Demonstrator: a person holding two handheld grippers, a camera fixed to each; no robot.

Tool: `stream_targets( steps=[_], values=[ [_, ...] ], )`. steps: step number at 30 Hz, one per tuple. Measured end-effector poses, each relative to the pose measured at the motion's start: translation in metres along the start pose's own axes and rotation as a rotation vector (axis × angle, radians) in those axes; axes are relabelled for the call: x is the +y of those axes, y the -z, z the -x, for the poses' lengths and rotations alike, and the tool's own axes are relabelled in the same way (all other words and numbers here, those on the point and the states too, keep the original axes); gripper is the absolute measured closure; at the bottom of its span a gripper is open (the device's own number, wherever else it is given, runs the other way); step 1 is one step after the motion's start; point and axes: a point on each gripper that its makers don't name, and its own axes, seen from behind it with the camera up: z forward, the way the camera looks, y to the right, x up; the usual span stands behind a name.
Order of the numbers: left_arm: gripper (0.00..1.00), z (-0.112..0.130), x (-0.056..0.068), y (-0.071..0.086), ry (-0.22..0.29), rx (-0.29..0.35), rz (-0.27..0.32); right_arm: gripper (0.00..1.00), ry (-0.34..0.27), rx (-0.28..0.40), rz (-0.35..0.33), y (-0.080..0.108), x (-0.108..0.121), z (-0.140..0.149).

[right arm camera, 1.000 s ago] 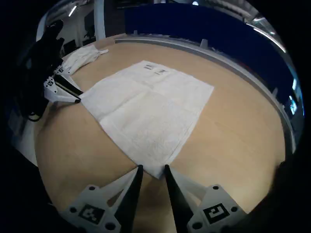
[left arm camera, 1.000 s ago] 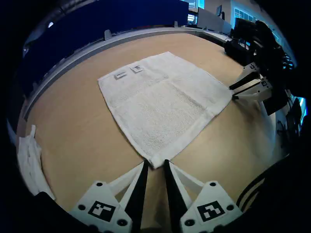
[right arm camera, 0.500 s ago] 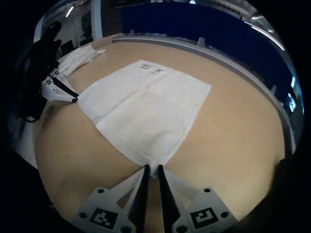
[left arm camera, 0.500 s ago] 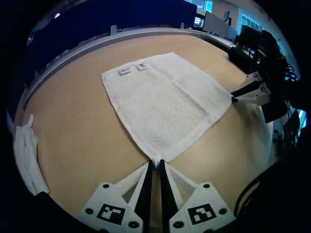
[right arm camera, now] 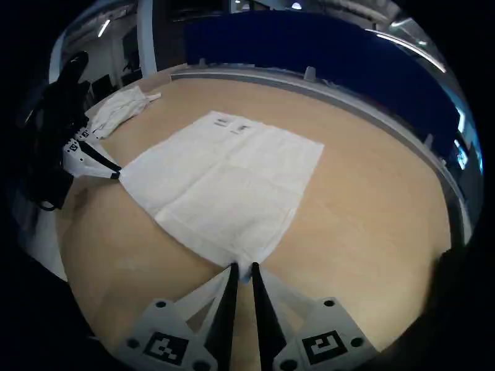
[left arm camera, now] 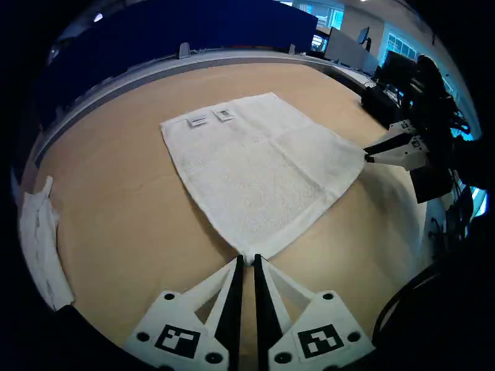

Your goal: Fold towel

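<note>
On the wooden table [left arm camera: 124, 204], white towel [left arm camera: 260, 173] lies spread flat w/ two small tags [left arm camera: 210, 117] near its far edge; a second crumpled cloth [left arm camera: 38, 247] sits well apart at the table edge. Left gripper [left arm camera: 247, 261] has fingers drawn almost together, tips pinching one near corner of the towel. Right gripper [right arm camera: 243, 267] is likewise nearly closed, tips clamped on the adjacent corner along the same near edge; in left gripper view it shows at the towel's right corner.
</note>
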Motion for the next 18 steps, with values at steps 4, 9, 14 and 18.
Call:
stream_targets(
  steps=[4,9,14,18],
  values=[
    [0.88,-0.0018,0.0003,0.0004,0.008,0.003,0.005,0.83,0.012,0.012,0.003,0.0032,0.0012,-0.0064],
    [0.88,-0.0008,-0.0001,-0.0027,0.005,0.0,0.004,0.83,0.015,0.018,0.001,0.0037,0.0009,-0.0096],
    [0.91,-0.0011,0.0016,-0.003,-0.002,0.004,0.008,0.83,0.018,0.019,-0.001,0.0038,0.0012,-0.0093],
    [0.91,0.0021,0.0036,-0.0051,-0.02,-0.009,0.012,0.83,0.018,0.021,0.001,0.0039,0.0019,-0.0098]
  ],
)
